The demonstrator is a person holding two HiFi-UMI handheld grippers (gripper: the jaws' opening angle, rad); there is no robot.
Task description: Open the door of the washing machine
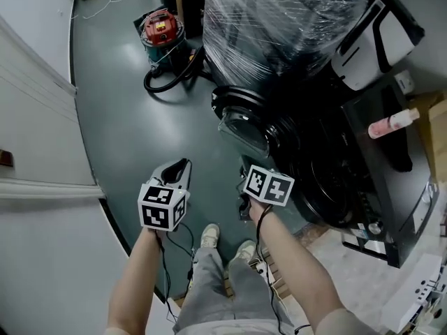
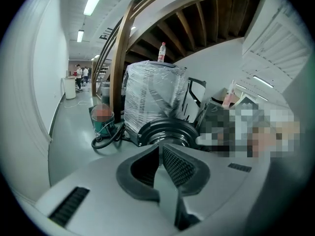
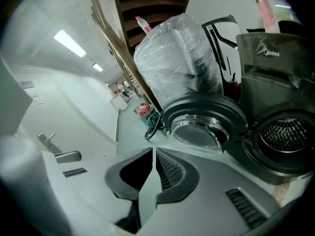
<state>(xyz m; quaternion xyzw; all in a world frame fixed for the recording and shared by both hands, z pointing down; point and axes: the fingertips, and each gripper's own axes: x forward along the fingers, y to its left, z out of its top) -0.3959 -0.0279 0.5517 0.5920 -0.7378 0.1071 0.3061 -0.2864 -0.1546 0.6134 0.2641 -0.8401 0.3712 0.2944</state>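
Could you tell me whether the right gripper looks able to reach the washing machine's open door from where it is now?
Probably yes. The door stands swung open just ahead of the right gripper, and nothing shows between them. Its jaws are closed and empty, so they would need to open to grip.

We see the washing machine (image 3: 268,63) cased in dark, smooth panels. Its door (image 3: 202,129) is a glossy black ring round a clear, shiny bowl, and its drum (image 3: 285,134) is bright perforated metal. On the far side, the bundle (image 1: 279,19) is wrapped in crinkled, glistening clear film, the beams (image 2: 197,18) look like dark wood, and the floor (image 1: 133,117) is smooth with a dull sheen.
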